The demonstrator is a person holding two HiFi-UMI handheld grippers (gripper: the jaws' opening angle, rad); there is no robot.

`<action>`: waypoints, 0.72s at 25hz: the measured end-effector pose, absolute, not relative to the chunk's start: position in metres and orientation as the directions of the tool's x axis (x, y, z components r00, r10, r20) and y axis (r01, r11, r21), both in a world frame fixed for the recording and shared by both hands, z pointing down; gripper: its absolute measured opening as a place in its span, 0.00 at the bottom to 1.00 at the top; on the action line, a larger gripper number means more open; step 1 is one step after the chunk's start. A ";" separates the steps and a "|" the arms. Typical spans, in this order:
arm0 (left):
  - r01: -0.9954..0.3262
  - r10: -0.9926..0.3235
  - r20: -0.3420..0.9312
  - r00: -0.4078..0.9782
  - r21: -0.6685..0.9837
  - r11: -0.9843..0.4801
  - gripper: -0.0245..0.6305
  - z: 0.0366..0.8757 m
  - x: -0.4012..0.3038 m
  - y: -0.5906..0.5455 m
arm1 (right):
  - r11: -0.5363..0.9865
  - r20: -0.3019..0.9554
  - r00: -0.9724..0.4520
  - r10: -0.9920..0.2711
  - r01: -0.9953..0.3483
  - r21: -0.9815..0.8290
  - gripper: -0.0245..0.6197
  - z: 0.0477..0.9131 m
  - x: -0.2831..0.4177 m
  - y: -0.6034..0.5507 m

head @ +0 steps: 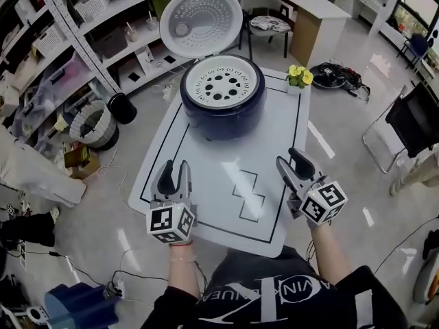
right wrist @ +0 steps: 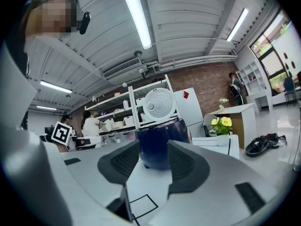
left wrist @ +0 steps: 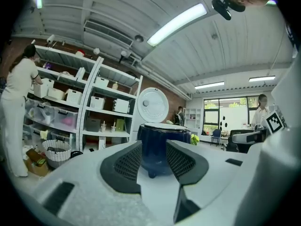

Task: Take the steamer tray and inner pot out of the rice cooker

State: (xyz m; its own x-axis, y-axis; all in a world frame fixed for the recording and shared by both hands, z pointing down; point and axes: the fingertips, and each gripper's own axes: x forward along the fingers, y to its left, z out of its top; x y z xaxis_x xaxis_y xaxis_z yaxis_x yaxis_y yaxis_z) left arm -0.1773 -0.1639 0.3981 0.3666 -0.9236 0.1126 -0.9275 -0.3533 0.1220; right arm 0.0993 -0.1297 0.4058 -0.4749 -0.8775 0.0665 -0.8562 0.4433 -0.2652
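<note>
The dark blue rice cooker (head: 221,108) stands at the far end of the white table (head: 274,139), its round lid (head: 200,20) swung up and open. A white steamer tray (head: 223,82) with holes sits in its top; the inner pot is hidden beneath it. My left gripper (head: 175,173) hovers over the table's near left part, open and empty. My right gripper (head: 291,162) hovers at the near right, also open and empty. Both point at the cooker from well short of it. The cooker (left wrist: 162,147) shows between the left gripper's jaws (left wrist: 154,161), and the cooker (right wrist: 160,142) between the right gripper's (right wrist: 154,161).
A small pot of yellow flowers (head: 300,76) stands at the table's far right corner. Shelving with boxes (head: 75,26) and a woven basket (head: 95,125) lie to the left. A chair (head: 269,20), a desk (head: 309,9) and cables (head: 334,76) are behind. People stand by the shelves (left wrist: 16,112).
</note>
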 end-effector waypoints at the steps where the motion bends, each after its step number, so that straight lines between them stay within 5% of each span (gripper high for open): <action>1: -0.928 -0.922 0.119 0.369 0.109 -0.357 0.24 0.399 -0.179 -0.170 | 0.443 0.067 -0.474 -0.878 -0.858 -0.259 0.30 0.404 0.096 -0.135; 18: -0.924 -0.919 0.114 0.377 0.121 -0.363 0.24 0.386 -0.161 -0.221 | 0.519 0.053 -0.534 -0.844 -0.837 -0.174 0.30 0.370 0.078 -0.219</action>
